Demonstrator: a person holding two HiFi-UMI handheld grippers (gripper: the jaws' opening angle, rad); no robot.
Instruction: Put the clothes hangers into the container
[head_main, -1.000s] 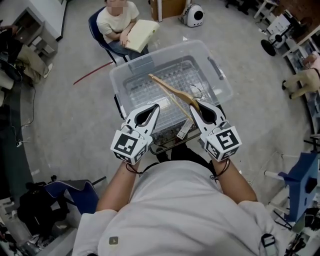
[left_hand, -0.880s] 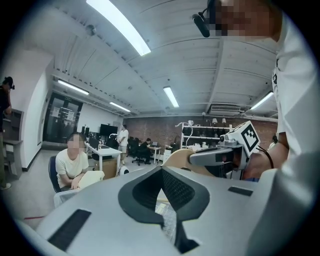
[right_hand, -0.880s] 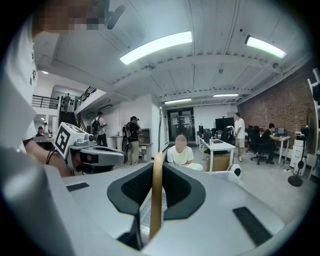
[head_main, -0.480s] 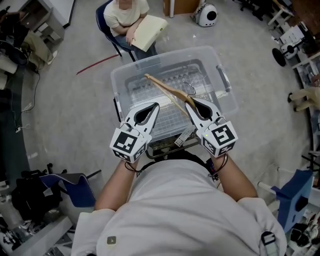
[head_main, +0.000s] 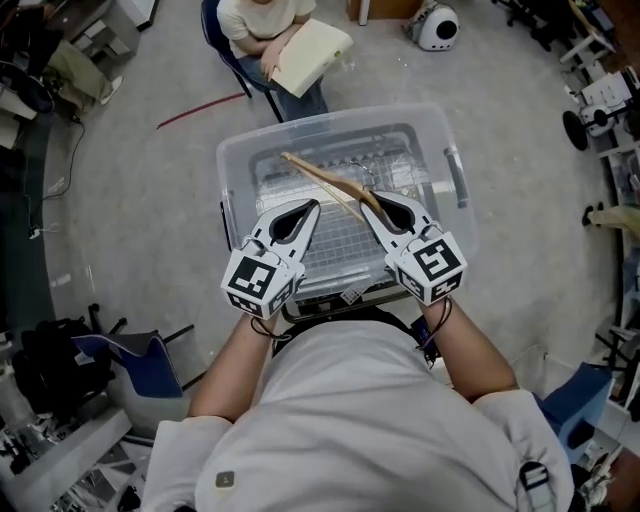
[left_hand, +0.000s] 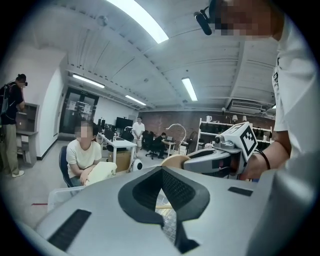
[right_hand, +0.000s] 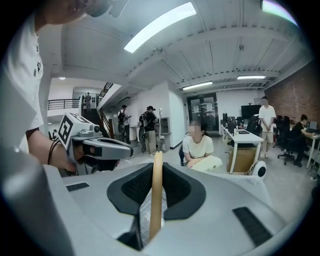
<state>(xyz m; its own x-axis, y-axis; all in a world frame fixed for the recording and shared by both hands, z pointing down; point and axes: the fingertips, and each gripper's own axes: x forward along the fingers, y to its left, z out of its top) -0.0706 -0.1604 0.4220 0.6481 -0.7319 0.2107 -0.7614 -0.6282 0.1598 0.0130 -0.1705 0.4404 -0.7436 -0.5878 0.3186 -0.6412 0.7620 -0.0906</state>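
**Partner:** Tongs, status?

**Me:** Right tongs are clamped on a wooden clothes hanger. The pads pinch its flat arm, which I see edge-on down my own jaws. Left tongs have their tips together with nothing between them.

**Partner:** Where is the hanger?

**Me:** Over the open container, a clear plastic bin at my 12 o'clock. From my right jaws the wood runs out toward 10 o'clock across the opening. Its far tip points at the back-left corner. I cannot tell whether any part of it touches the bin's floor.

**Partner:** Left tongs against right?

**Me:** The left sits at 9 o'clock of the right, near it but apart. Both are above the bin's near rim and both point toward 12. The left tips are just beside the hanger's arm, and I cannot tell if they touch it.

**Partner:** Inside the bin?

**Me:** A pale, patterned bottom that I cannot identify. There is a grey handle on the 3 o'clock wall.

**Partner:** Surroundings?

**Me:** A seated person is beyond the bin at 12 o'clock, holding a cream pad. A red cable lies on the grey floor at 11 o'clock.
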